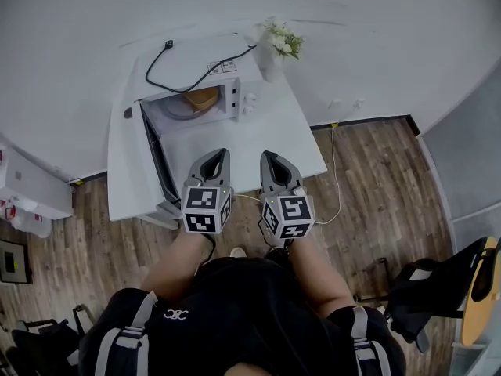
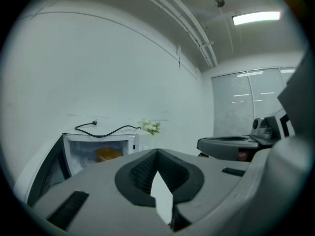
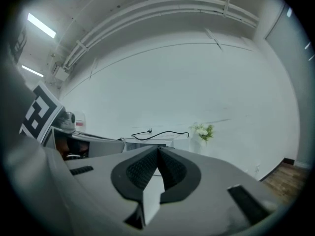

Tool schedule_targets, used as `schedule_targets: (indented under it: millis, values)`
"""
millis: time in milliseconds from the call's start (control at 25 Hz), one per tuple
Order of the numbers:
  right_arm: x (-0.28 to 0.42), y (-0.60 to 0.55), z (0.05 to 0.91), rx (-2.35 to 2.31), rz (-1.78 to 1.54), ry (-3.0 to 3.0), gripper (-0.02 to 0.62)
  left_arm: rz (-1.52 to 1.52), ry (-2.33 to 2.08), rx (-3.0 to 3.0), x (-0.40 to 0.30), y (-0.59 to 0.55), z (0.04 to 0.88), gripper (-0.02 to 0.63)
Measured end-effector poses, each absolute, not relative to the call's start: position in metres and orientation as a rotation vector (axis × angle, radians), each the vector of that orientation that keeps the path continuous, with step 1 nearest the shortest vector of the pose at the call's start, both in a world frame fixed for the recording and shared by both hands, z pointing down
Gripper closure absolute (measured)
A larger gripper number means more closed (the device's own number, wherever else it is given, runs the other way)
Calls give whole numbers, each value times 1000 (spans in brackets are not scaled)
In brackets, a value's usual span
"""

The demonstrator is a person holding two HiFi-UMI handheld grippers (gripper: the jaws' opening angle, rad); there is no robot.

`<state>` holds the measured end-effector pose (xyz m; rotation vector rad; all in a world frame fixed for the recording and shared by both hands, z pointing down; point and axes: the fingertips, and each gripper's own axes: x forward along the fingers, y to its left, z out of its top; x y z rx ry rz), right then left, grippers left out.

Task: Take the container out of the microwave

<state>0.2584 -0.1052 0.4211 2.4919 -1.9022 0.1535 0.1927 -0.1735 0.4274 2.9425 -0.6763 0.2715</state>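
Observation:
A white microwave (image 1: 227, 69) stands on a white table (image 1: 301, 143) against the wall, its door (image 1: 156, 167) swung open to the left. An orange-tan container (image 1: 202, 98) sits inside the cavity; it also shows as the container (image 2: 108, 154) in the left gripper view. My left gripper (image 1: 223, 153) and right gripper (image 1: 266, 154) hover side by side over the table's front half, short of the microwave, both pointing at it. Each is shut with nothing between its jaws, as seen at the left gripper (image 2: 157, 152) and the right gripper (image 3: 158, 150). In the right gripper view the microwave (image 3: 147, 140) is mostly hidden behind the jaws.
A black power cord (image 1: 196, 65) lies coiled on the microwave's top. A small vase of white flowers (image 1: 283, 39) stands at the microwave's right. A white cable (image 1: 335, 171) hangs off the table's right side to the wood floor. A dark chair (image 1: 434, 288) stands at the lower right.

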Motion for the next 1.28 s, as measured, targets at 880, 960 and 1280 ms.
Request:
schedule_targets:
  millis: [880, 960, 1280]
  values:
    - [263, -220, 441, 2103, 66, -2108, 589, 241, -1007, 2825, 187, -241, 435, 592]
    - [268, -234, 449, 2055, 78, -2128, 589, 241, -1050, 2808, 188, -251, 437, 593]
    - [290, -285, 478, 1819, -94, -2060, 589, 279, -1210, 2697, 197, -285, 455, 592]
